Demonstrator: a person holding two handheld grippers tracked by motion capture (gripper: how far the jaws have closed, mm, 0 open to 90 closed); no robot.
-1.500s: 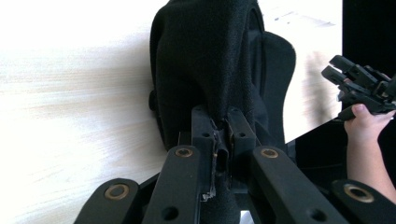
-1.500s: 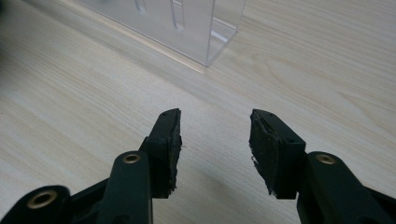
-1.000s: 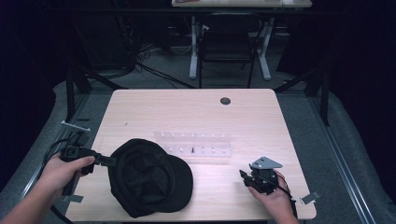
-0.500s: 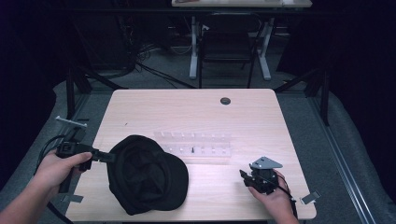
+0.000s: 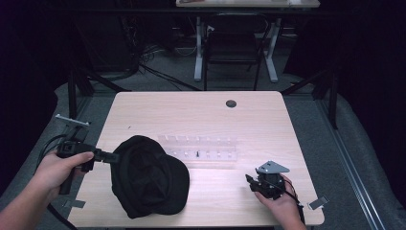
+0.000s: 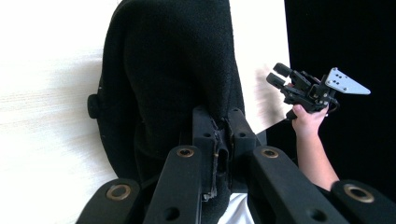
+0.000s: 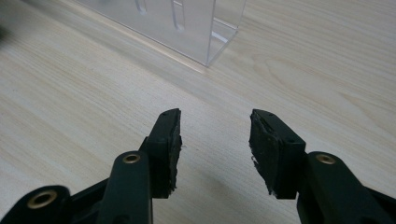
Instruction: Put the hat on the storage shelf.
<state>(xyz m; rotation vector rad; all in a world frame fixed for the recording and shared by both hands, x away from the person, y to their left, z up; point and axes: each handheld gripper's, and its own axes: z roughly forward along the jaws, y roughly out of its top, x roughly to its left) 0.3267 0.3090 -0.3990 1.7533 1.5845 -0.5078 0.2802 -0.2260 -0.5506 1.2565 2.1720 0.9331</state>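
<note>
Clamping left gripper is pinching rim of black cap at cap's left edge. Cap is lying on table front-left, brim pointing toward right gripper, which is idling wide, holding nothing, well apart near clear rack.

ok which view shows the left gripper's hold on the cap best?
Left gripper view: the left gripper has its jaws shut on the edge of the black cap. The high view shows the whole cap, with the pinch small and dark at its left edge. The right gripper view faces the table.
</note>
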